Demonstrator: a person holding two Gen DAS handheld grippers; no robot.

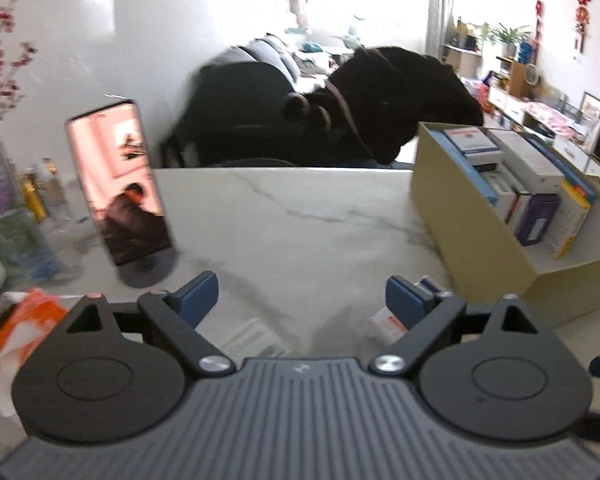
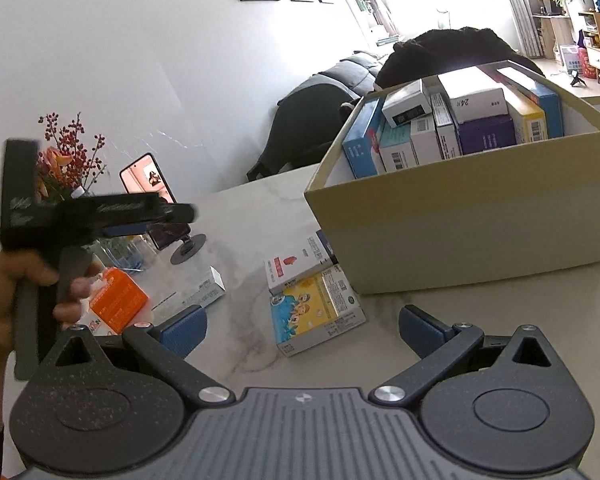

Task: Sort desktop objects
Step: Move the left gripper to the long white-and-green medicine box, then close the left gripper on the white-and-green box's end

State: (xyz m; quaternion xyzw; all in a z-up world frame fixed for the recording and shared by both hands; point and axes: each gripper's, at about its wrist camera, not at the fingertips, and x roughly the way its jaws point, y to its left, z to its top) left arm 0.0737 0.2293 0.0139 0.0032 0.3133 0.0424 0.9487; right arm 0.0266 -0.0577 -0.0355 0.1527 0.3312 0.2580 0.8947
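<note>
My left gripper [image 1: 300,298] is open above the marble table [image 1: 300,220], with nothing between its blue pads. A white box [image 1: 252,338] and a red-and-white box [image 1: 388,324] lie just below it. My right gripper [image 2: 302,328] is also open and holds nothing. A yellow-and-blue box [image 2: 316,312] lies just ahead of it, with a white box with a red mark [image 2: 296,264] behind that. An orange box [image 2: 118,300] and a long white box [image 2: 196,296] lie to the left. In the right wrist view the left gripper [image 2: 172,216] appears blurred, held by a hand [image 2: 4,280].
A cardboard box [image 2: 460,224] with several medicine boxes standing in it is at the right on the table [image 1: 480,248]. A phone on a round stand [image 1: 120,184] is at the left, by a vase of red flowers [image 2: 68,160]. A dark coat hangs over a chair [image 1: 380,96] behind the table.
</note>
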